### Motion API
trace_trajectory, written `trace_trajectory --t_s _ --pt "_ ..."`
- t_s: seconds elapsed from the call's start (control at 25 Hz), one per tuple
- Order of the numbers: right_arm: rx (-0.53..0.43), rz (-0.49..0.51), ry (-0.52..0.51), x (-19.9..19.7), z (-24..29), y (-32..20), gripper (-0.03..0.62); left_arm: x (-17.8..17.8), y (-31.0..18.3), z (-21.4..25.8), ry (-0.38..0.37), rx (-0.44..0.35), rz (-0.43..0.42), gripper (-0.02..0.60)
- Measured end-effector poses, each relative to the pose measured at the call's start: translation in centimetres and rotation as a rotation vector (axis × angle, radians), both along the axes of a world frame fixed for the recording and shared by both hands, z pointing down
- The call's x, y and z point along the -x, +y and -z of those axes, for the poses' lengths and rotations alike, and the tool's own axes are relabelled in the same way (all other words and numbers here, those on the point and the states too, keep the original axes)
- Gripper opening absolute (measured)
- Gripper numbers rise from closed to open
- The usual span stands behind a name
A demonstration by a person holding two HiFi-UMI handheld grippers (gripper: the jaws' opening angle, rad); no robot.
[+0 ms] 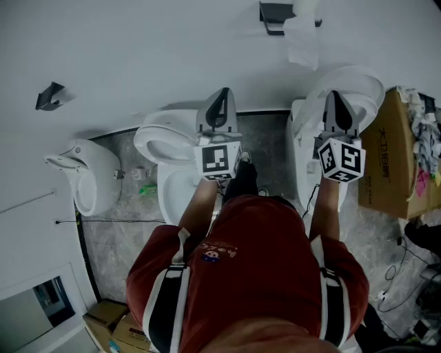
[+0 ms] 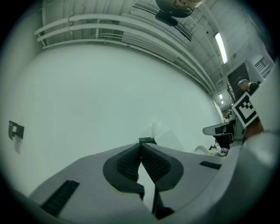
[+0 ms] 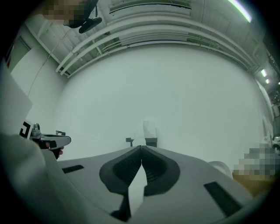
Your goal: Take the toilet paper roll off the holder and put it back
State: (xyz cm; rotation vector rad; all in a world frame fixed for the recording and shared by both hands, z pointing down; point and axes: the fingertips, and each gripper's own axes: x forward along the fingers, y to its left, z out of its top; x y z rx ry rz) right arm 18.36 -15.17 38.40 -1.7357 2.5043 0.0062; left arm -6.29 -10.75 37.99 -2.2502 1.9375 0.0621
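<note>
The white toilet paper roll (image 1: 303, 8) hangs on a dark wall holder (image 1: 275, 17) at the top of the head view, with a loose sheet (image 1: 301, 43) trailing down. In the right gripper view the roll (image 3: 149, 130) and the holder (image 3: 150, 141) show small, straight beyond the jaw tips. My right gripper (image 1: 335, 94) is shut with nothing in it, held level and well short of the roll. My left gripper (image 1: 222, 92) is also shut and empty, pointing at the bare wall left of the holder. The holder (image 2: 147, 140) peeks over its jaw tips in the left gripper view.
Two white toilets stand below the grippers, one (image 1: 165, 148) under the left, one (image 1: 344, 93) under the right. A urinal (image 1: 86, 172) sits at the left and a small dark wall fitting (image 1: 49, 96) above it. Cardboard boxes (image 1: 393, 152) stand at the right.
</note>
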Motion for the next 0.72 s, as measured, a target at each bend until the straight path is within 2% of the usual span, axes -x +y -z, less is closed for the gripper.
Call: trace_trajectory --t_s 0.72 --pt "0.002 -0.005 -0.008 -0.51 -0.1 0.22 0.009 0.15 0.6 0.15 -0.003 -0.004 0.014 0.018"
